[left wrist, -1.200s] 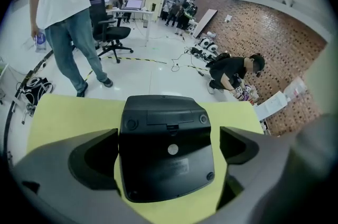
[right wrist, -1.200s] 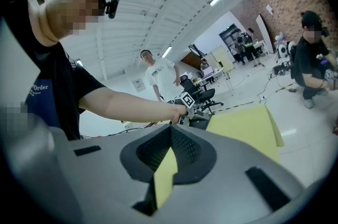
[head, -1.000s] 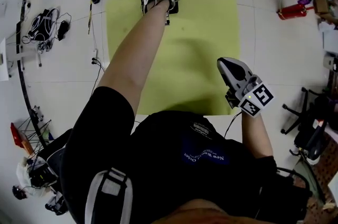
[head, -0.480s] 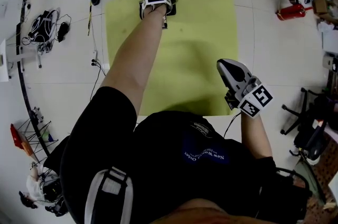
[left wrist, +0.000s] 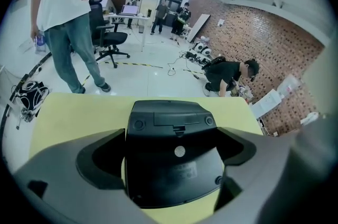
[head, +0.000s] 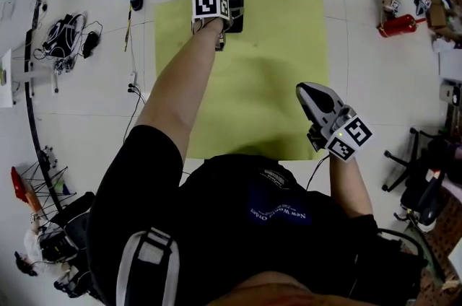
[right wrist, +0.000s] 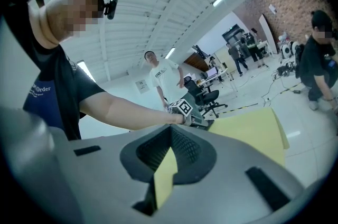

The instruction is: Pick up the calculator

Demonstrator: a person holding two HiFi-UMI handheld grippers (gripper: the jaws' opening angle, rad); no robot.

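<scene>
Left gripper (left wrist: 175,159) drawn slightly back from far edge of yellow mat (head: 274,81) versus 1.0 s ago. Jaws clamped on black calculator (left wrist: 170,117), underside showing, over mat. Right gripper (right wrist: 170,136) closed, empty.

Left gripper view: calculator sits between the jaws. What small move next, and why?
Probably raise the left gripper straight up slightly. Its jaws seem pressed on both sides of the calculator, which lies back-up on the yellow mat; a short lift would test the hold.
</scene>
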